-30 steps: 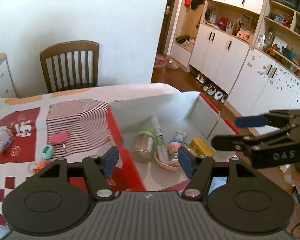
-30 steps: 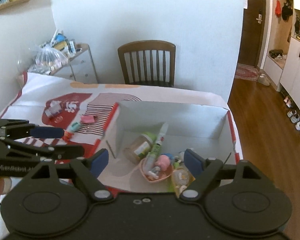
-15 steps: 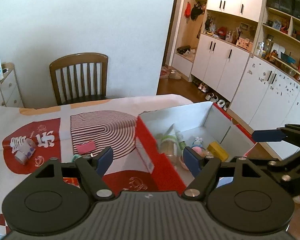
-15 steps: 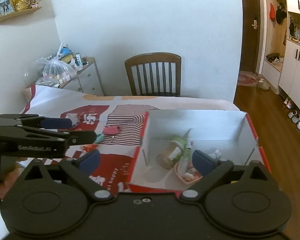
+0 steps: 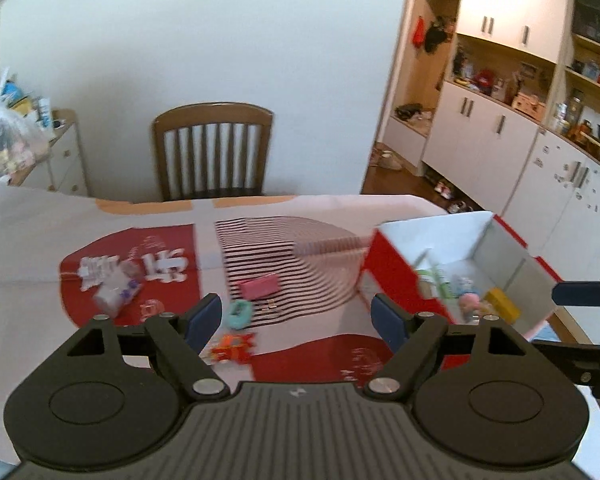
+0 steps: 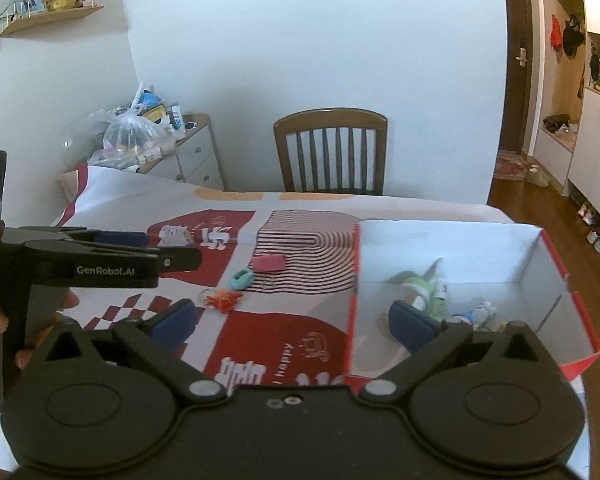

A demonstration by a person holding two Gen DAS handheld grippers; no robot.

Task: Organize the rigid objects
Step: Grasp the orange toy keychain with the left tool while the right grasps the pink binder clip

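Observation:
A red box with white inside walls (image 6: 548,264) stands at the table's right end and holds a jar, a green tube (image 6: 424,286), small toys and a yellow block (image 5: 500,304). Loose on the patterned cloth lie a pink clip (image 5: 259,286), a teal piece (image 5: 239,314), a red-orange keychain (image 5: 232,348) and a white packet (image 5: 114,294). My left gripper (image 5: 296,318) hangs above the keychain and teal piece; its jaws are opening with nothing between them. My right gripper (image 6: 292,318) hovers at the box's near left corner, jaws also opening and empty.
A wooden chair (image 6: 331,148) stands behind the table. A drawer unit with a full plastic bag (image 6: 134,134) sits at the back left. White cupboards (image 5: 484,148) line the right wall. The table edge drops off right of the box.
Both grippers have drawn back and left from the box, which now lies further right in both views. Both pairs of jaws stand wider. The loose items on the cloth have come under the left gripper.

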